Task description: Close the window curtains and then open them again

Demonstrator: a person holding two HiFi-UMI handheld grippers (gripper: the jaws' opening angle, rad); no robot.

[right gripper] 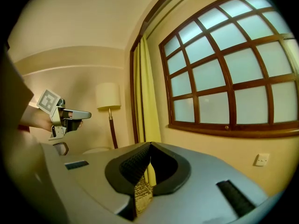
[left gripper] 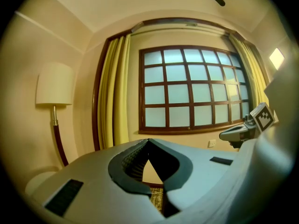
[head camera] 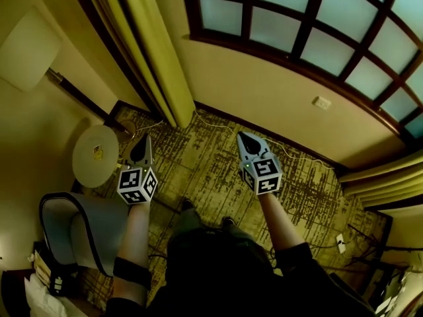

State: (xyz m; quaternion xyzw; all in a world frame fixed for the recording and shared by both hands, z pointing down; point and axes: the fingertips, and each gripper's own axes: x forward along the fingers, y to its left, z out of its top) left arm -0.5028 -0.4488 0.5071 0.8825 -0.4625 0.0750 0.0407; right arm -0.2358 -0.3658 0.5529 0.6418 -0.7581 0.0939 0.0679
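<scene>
"Below the window point(head camera: 310, 25), what are the fingers doing?"

"Both pairs are pressed together with nothing between them. The left gripper point(left gripper: 148, 143) has its two dark ribbed fingers point(left gripper: 127, 164) meeting at the tips, and only wall and carpet point(head camera: 205, 170) show through the gap behind them. The right gripper point(right gripper: 149, 146) is the same, its two fingers point(right gripper: 133, 164) closed on nothing."

"So two grippers, neither holding a curtain?"

"Right. Each sits in one of the person's hands, side by side and apart, out in front of the window and pointing toward its wall. Each carries one marker cube."

"And the curtains?"

"Two, both yellow. The left curtain point(head camera: 155, 51) hangs bunched at the window's left edge, reaching the floor. The right curtain point(head camera: 383, 180) is bunched at the window's right edge. The glass between them is uncovered, with four rows of panes in a dark wooden frame. The left gripper is nearer the left curtain, but not touching it."

"Anything else around the window?"

"One floor lamp point(left gripper: 55, 85) stands left of the window, beyond the left curtain. One round table point(head camera: 96, 156) and one chair point(head camera: 79, 226) sit on that same side, further back. One wall socket point(head camera: 322, 102) is just under the sill."
</scene>
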